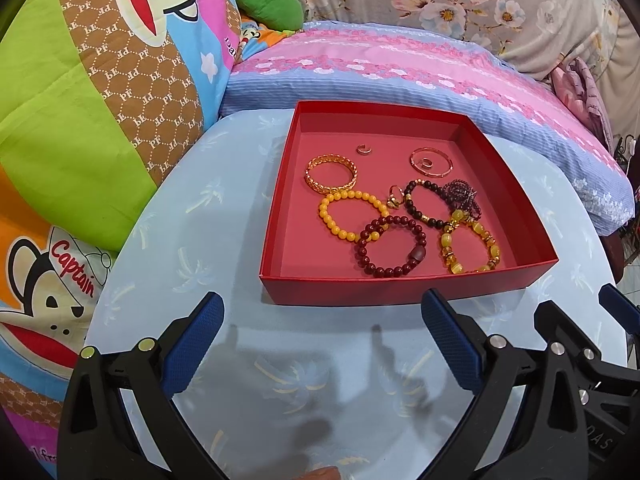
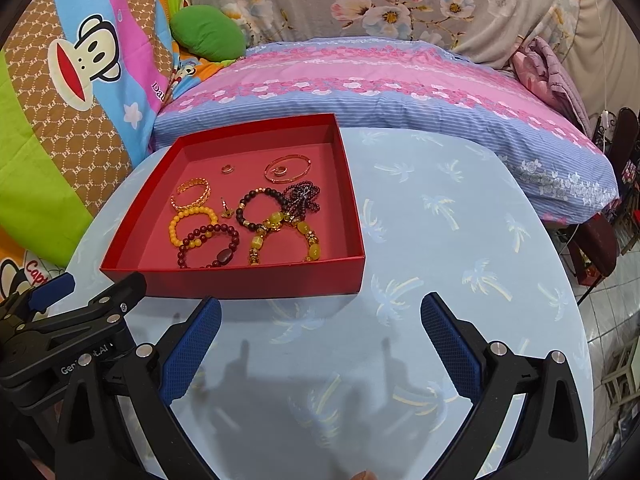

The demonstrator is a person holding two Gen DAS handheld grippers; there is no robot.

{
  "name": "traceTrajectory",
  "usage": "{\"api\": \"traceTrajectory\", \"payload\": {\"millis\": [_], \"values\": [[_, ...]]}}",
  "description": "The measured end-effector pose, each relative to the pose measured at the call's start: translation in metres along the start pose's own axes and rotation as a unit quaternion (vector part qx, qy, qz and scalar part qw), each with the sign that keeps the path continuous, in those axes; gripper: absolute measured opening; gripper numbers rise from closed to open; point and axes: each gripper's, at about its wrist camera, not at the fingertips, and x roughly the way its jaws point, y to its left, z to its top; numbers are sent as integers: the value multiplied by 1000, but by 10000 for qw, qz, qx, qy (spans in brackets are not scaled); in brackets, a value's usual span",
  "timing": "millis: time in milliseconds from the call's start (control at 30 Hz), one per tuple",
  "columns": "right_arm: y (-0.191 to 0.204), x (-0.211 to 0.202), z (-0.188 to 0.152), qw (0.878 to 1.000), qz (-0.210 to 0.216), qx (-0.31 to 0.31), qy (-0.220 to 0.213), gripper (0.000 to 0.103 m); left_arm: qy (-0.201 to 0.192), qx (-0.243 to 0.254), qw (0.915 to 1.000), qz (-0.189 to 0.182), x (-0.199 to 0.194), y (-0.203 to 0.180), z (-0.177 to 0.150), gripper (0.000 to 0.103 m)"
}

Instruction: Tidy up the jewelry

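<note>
We hold both grippers, left [image 1: 322,320] and right [image 2: 320,322], wide open and empty before the box [image 1: 404,286], so next we must reach forward for one bracelet [image 1: 390,246].

Round table [image 1: 192,240] (pale blue cloth, palm-tree print) carries one red box [image 1: 404,286], sitting toward its far edge.

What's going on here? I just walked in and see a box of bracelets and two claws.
A person holds a claw in each hand above a round table, sorting jewelry. The left claw and right claw are both open and empty, hovering short of the red box. All the jewelry in view lies in the box: beaded bracelets such as the yellow one, a gold bangle, and small rings. Nothing is gripped.
</note>
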Motion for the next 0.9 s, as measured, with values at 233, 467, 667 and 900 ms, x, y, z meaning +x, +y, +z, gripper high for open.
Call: {"api": "traceTrajectory", "payload": {"millis": [233,467,667,900], "values": [[0,0,0,10000,-1,2,-2,96,18,-12,10000,38,2,1,-1,95],[1,0,0,10000,1,-9,6,96,52,-14,10000,53,1,1,0,95],[1,0,-1,10000,-3,-14,8,96,-8,-15,9999,117,0,1,0,95],[2,2,-2,10000,5,-23,14,96,-3,-28,9999,143,-1,3,0,95]]}}
